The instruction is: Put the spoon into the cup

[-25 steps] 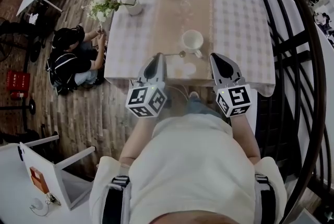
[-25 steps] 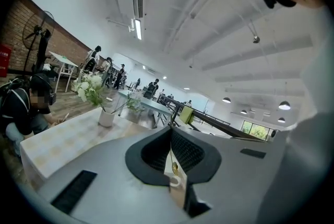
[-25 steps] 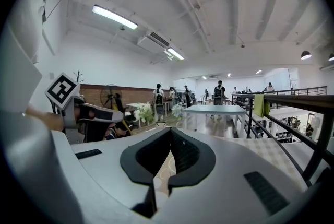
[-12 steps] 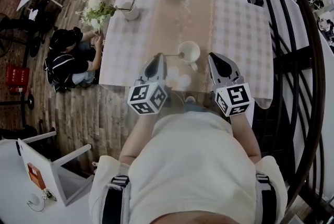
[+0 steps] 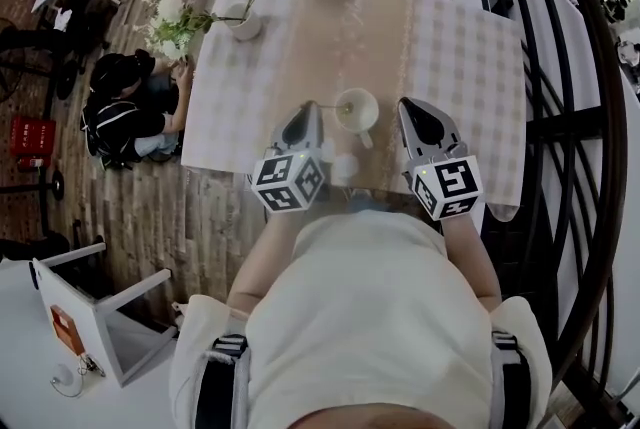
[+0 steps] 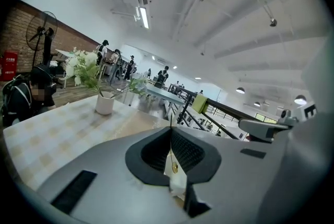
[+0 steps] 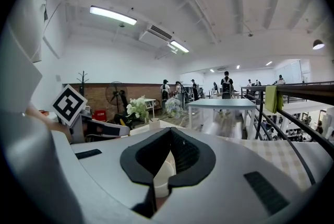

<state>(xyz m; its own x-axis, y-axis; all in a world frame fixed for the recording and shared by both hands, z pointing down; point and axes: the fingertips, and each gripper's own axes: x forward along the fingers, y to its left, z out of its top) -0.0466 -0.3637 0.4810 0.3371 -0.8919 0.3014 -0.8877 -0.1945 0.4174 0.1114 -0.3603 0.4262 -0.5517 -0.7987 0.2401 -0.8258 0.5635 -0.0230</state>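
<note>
- item 1, your left tool [image 5: 306, 110]: jaws fully together. they pinch the handle end of the spoon [image 5: 326, 106] at the very tips. the tool sits over the near edge of the bench [image 5: 460, 47], just left of the cup, pointing away from you & slightly down. left gripper view agrees: no gap betw. the tips.
- item 2, spoon: thin, held sideways. it runs from your left tool's tips to the right, w/ the far end at the cup's left rim. can't tell if that end is over the rim or just beside it.
- item 3, cup [image 5: 357, 109]: white, upright, handle toward you & to the right. it stands on the bench near the front edge, betw. your two tools. right gripper view shows part of it [image 7: 160, 176], white, through the opening behind the jaw tips.
- item 4, your right tool [image 5: 412, 108]: jaws together at the tips, nothing gripped. it is right of the cup & apart from it, roughly parallel w/ the left tool.
- item 5, bench: square, w/ a checked cloth & a plain strip down the middle.
- item 6, vase [image 5: 243, 22]: white, at the far-left corner of the bench. its flowers [image 5: 165, 17] lean out past the left edge.
- item 7, person [image 5: 125, 112]: seated on the wood floor, left of the bench.
- item 8, railing [image 5: 560, 117]: black, along the right side.
</note>
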